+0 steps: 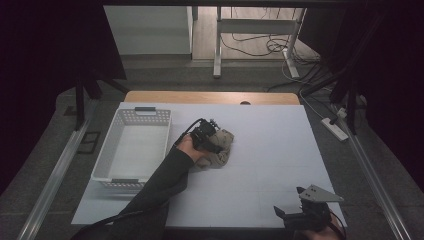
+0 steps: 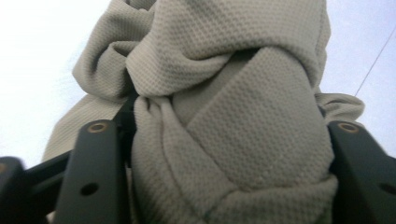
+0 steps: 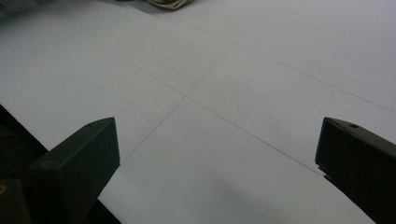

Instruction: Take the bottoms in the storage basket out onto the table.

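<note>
A crumpled beige knit cloth [image 1: 221,148] lies on the white table top [image 1: 270,150], a little left of the middle. My left gripper [image 1: 210,136] is down on it, held by a hand with a dark sleeve. In the left gripper view the cloth [image 2: 224,84] bulges in thick folds between the two black jaws, which stand wide apart on either side of it, so the left gripper [image 2: 226,135] is open around the bundle. My right gripper [image 1: 284,213] rests near the table's front right edge. It is open, with bare table between its fingers [image 3: 215,140].
A white plastic basket [image 1: 107,155] stands at the left of the table, and nothing shows inside it. Beyond the table's far wooden edge are desk legs and cables on the floor. A power strip [image 1: 336,128] lies off the right side.
</note>
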Tool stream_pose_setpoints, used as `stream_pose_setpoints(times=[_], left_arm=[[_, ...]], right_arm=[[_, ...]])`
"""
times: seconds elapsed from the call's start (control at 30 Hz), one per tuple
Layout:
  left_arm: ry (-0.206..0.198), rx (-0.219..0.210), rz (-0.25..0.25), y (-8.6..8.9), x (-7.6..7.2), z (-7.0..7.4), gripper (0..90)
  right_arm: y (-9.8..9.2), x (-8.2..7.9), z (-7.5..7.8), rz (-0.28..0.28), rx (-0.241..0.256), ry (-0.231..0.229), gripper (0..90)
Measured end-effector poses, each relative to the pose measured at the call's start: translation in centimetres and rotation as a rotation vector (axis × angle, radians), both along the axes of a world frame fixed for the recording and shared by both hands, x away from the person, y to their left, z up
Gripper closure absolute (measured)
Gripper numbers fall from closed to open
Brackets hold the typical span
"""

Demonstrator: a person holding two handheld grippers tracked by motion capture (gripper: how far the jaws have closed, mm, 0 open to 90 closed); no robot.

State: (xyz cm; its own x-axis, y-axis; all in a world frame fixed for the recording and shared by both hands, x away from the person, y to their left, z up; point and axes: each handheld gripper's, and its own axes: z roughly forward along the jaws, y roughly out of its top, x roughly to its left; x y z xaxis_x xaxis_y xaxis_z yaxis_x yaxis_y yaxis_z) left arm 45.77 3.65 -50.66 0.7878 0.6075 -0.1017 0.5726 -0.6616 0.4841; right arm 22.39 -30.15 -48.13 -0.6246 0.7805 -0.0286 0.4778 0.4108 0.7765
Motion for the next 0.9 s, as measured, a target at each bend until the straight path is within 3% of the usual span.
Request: stream_pose_setpoints(times=[0.43,0.7,0.9], left_arm=[[-0.015,0.008,0.022,-0.12,0.03,-0.71,23.1],[0.013,0.004,0.03,-0.16,0.25,-0.65,13.3],[0.014,0.024,0.03,-0.4,0.16,-0.29,8.2]], right_arm=[[0.04,0.02,-0.03,0.004,-0.003,0.001,0.4],[0.07,0.03,-0.03,0.007,-0.005,0.004,0.4],[0.1,0.04,-0.04,0.011,-0.01,0.005,0.4]])
